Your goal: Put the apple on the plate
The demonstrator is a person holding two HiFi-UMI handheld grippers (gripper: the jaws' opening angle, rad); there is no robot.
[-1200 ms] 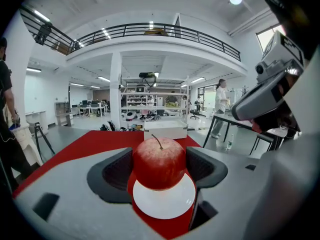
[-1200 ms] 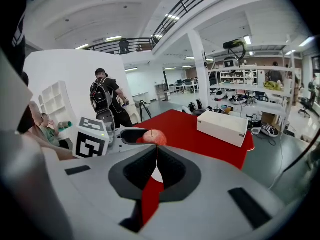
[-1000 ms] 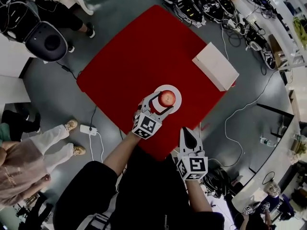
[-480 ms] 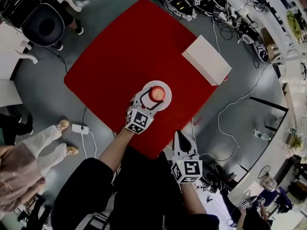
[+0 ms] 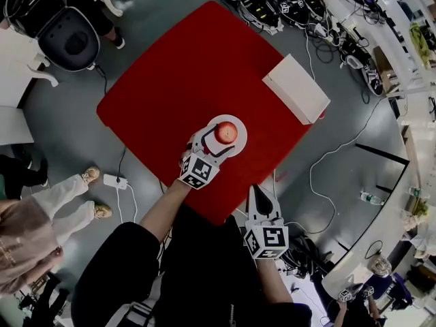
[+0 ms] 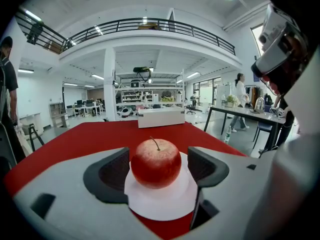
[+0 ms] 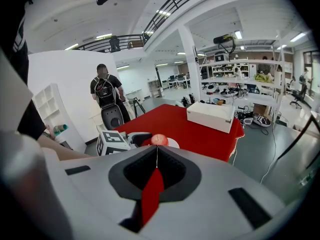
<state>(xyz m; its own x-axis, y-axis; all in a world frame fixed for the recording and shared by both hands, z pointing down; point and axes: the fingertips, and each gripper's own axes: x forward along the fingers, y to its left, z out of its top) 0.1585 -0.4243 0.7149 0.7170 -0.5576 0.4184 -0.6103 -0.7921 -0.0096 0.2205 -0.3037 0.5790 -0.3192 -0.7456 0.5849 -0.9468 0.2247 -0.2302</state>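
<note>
A red apple (image 5: 226, 133) sits on the small white plate (image 5: 238, 127) near the front edge of the red table (image 5: 177, 80). My left gripper (image 5: 219, 140) reaches over the plate with one jaw on each side of the apple. In the left gripper view the apple (image 6: 155, 162) rests on the plate (image 6: 160, 206), and a thin gap shows at the pads. The left gripper (image 6: 159, 166) has just been opening and is open. My right gripper (image 5: 257, 189) hangs shut off the table's front edge, holding nothing; the right gripper view shows the apple (image 7: 159, 140) beyond its closed tips (image 7: 156, 151).
A white box (image 5: 296, 88) lies at the table's right corner. A black chair (image 5: 71, 43) stands on the grey floor at far left. Several spare grippers and cables (image 5: 286, 5) lie beyond the table. A person's legs (image 5: 68, 199) are at left.
The left gripper has stayed at the plate with the apple between its jaws and sunk slightly. The right gripper has drawn back a little from the table edge.
</note>
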